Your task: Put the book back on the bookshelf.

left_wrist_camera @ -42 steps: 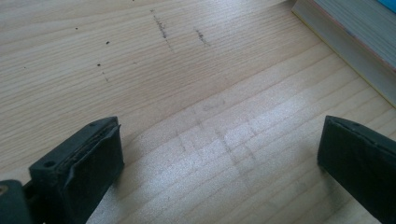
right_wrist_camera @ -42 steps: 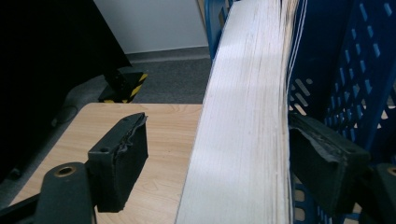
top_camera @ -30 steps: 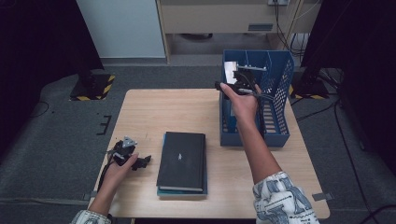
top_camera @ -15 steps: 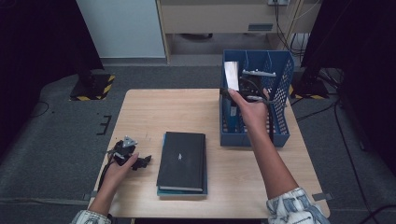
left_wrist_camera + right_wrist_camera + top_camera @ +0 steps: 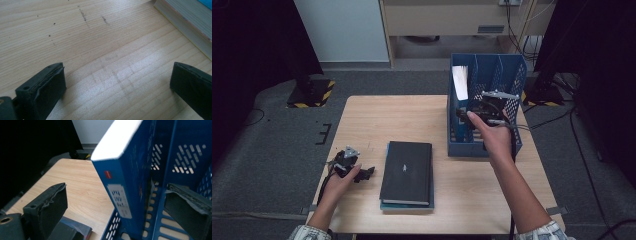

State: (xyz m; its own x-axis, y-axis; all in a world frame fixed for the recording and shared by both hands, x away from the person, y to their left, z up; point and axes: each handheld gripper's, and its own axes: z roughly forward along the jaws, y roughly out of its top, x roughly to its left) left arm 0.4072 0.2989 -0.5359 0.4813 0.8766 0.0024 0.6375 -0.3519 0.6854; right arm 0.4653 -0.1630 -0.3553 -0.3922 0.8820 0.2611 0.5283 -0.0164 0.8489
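The blue book (image 5: 125, 175) stands on end in the leftmost compartment of the blue file rack (image 5: 512, 85), leaning slightly, its white page edge uppermost and its spine with a red mark and a white label facing the right gripper view. In the high view its white top (image 5: 460, 82) rises above the rack's rim at the far left of the rack.

The right gripper (image 5: 484, 112) hangs over the near part of the rack. Its jaws stand wide apart, one on each side of the book, and I see no contact between them and it; they hold nothing. Judgement: the book is placed in the rack and released, or is about to be gripped; the pictures do not settle which. If filing is the work, the next move calls for the right gripper to draw clear of the rack without tipping the book, then go to the stack.

That stack lies flat on the counter (image 5: 412, 115): a black book (image 5: 407, 170), matt cover, on top of a teal-edged one barely showing beneath. The left gripper (image 5: 359, 172) rests on the counter just beside it, jaws wide apart and empty.

Rack: rigid plastic, perforated walls, slotted floor. Counter: pale wood grain, lightly scuffed. Jaw pads: black, worn foam.
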